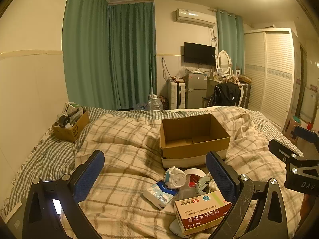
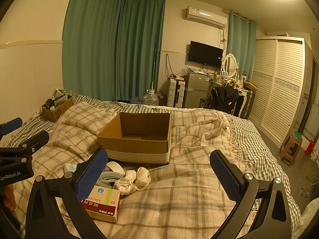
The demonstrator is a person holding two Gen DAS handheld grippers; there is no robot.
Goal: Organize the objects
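**Both grippers wide open above a pile of small things on the bed**

The left gripper hangs with its blue pads spread as far as they go and nothing between them but the blanket and the pile below; the right gripper is likewise fully spread and grips nothing; each tilts gently downward over the plaid blanket.

The open cardboard box sits on the blanket at twelve o'clock from the left gripper, its inside bare; just in front of it, toward six o'clock, lies the pile; a medicine carton marked Amoxicillin Capsules lies nearest the camera, at five o'clock in the left wrist view; a tissue pack lies beside it at its nine o'clock; a white ribbed cup-like thing rests just above that pack; a roll of white tape touches the box's front edge.

In the right wrist view crumpled white tissue lies at six o'clock from the box; a second, filled box stands far off at ten o'clock by the wall.
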